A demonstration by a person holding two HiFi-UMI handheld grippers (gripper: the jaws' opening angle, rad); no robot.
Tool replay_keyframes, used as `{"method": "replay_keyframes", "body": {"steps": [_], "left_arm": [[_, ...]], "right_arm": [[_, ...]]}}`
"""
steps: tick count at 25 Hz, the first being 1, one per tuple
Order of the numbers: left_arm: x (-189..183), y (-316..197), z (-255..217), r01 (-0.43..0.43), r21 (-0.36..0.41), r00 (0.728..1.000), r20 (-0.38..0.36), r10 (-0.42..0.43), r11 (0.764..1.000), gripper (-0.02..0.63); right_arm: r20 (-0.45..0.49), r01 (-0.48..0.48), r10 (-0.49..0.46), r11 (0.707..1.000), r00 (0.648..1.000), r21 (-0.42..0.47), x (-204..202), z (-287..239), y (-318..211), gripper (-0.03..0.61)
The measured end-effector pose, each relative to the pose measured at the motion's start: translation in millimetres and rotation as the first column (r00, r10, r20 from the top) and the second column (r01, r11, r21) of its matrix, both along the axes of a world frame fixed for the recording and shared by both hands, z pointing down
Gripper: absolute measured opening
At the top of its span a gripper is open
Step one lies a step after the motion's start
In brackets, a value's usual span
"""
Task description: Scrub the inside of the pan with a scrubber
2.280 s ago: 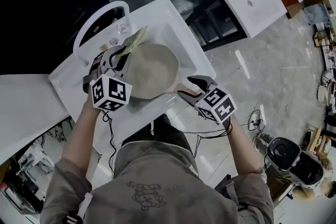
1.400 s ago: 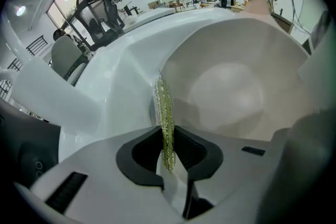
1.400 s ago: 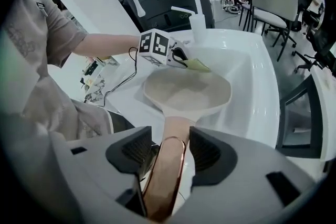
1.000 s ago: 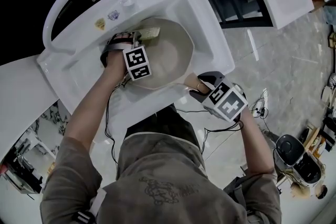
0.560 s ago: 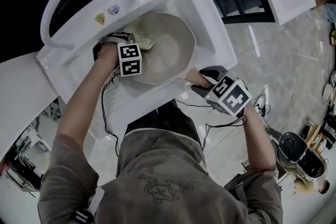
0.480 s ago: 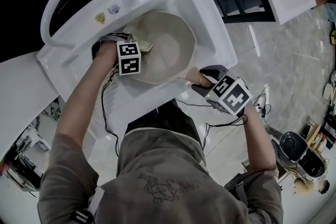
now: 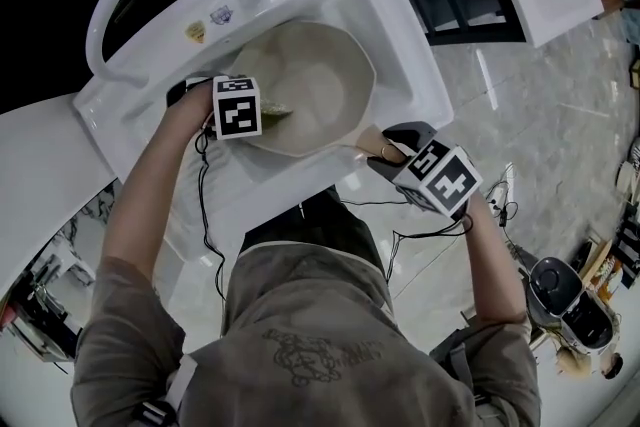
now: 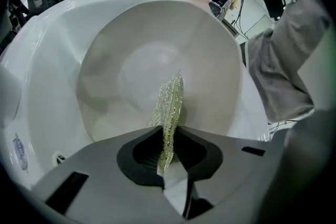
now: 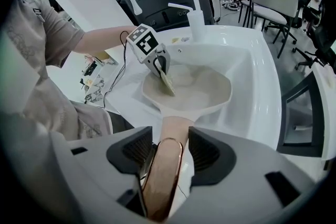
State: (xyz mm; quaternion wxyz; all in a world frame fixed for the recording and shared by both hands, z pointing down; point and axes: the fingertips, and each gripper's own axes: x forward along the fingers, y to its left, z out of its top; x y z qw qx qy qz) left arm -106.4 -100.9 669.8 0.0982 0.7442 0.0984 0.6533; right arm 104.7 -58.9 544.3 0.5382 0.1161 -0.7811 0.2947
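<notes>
A white sink [image 7: 405,65] stands over a pale tiled floor. In its basin lies the beige pan [image 7: 320,80], with no suds or marks visible inside. The glittery scrubber [image 8: 170,105] rests against the pan's near wall, with the left gripper [image 8: 167,150] clamped on it. The right gripper [image 9: 165,153] is closed on the pan handle [image 9: 167,165]. Scrubbing looks under way, though how much is left cannot be judged.

Cream round pan [image 7: 325,80] sits in the white sink [image 7: 405,50]; glittery yellow-green mesh scrubber [image 8: 170,105] stands edge-on inside, against its wall.
</notes>
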Motion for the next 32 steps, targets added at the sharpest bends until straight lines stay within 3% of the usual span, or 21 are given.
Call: {"method": "replay_keyframes", "body": {"steps": [4, 8, 17, 20, 22, 24, 26, 27, 29, 30, 32], "left_arm": [[7, 13, -14, -0.009, -0.054, 1.0, -0.028, 0.007, 0.999, 0.064], [24, 36, -35, -0.022, -0.149, 0.994, -0.113, 0.005, 0.989, 0.063], [61, 57, -80, -0.064, -0.198, 0.961, -0.275, 0.007, 0.978, 0.064], [74, 41, -93, 0.016, -0.17, 0.929, -0.361, -0.078, 0.985, 0.064], [80, 14, -102, 0.156, -0.143, 0.887, -0.415, -0.203, 0.977, 0.064], [81, -27, -104, 0.354, -0.089, 0.814, -0.461, -0.353, 0.931, 0.064], [73, -72, -100, 0.535, 0.012, 0.743, -0.483, -0.464, 0.845, 0.064], [68, -91, -96, 0.593, 0.075, 0.725, -0.483, -0.491, 0.801, 0.064], [61, -115, -85, 0.652, 0.18, 0.715, -0.47, -0.518, 0.736, 0.064], [61, -122, -79, 0.662, 0.216, 0.716, -0.464, -0.521, 0.717, 0.064], [67, -131, -66, 0.649, 0.293, 0.739, -0.459, -0.493, 0.702, 0.064]], "right_arm": [[-0.005, 0.005, -0.005, 1.0, 1.0, 0.009, 1, 1, -1, 0.219], [-0.006, 0.007, -0.007, 1.0, 1.0, 0.01, -1, 1, -1, 0.219], [0.002, -0.002, 0.002, 1.0, 1.0, 0.004, -1, 0, 0, 0.218], [0.009, -0.007, 0.007, 1.0, 1.0, 0.004, -1, -1, 0, 0.218], [0.011, -0.008, 0.008, 1.0, 1.0, 0.004, -1, -1, 0, 0.218], [0.013, -0.012, 0.012, 1.0, 1.0, -0.001, -1, -1, 1, 0.218], [0.014, -0.013, 0.013, 1.0, 1.0, 0.0, -1, -1, 0, 0.218], [0.016, -0.014, 0.013, 1.0, 1.0, 0.002, 0, 0, 0, 0.218], [0.019, -0.021, 0.021, 1.0, 1.0, -0.001, -1, 0, -1, 0.218], [0.022, -0.027, 0.027, 1.0, 0.999, -0.006, -1, -1, -1, 0.216], [0.028, -0.039, 0.04, 0.999, 0.999, -0.012, -1, -1, -1, 0.215]]}}
